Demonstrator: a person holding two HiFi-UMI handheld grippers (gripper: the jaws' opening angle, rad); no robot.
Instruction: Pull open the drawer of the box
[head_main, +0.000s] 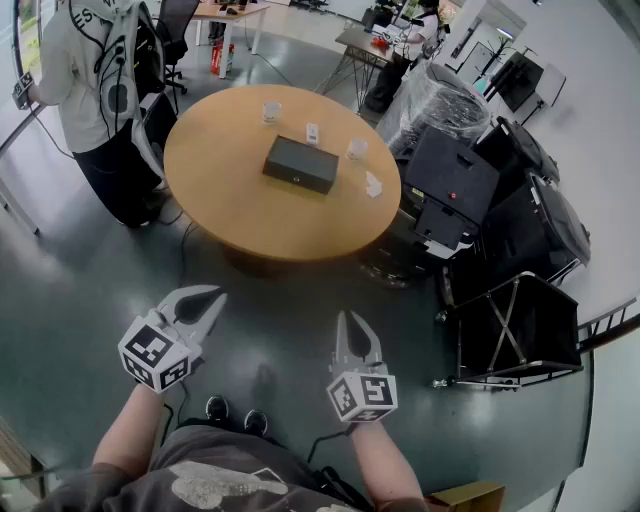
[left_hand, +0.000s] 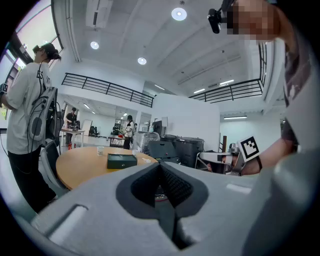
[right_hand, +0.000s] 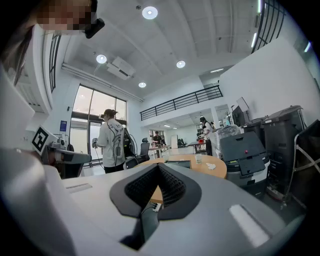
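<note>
Left gripper (head_main: 205, 308) and right gripper (head_main: 356, 340), jaws pressed together and empty, are waiting well short of the round desk (head_main: 215, 190); the box (head_main: 300, 163) is sitting mid-desk, drawer closed.

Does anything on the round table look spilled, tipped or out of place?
Nothing stands out. The dark box lies flat on the round table, drawer shut, and both clear cups stand upright.

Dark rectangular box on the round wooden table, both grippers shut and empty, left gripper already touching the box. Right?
No contact. The dark rectangular box sits on the round wooden table, left gripper and right gripper shut and empty, but the head view shows the left one short of the table, over the floor.
</note>
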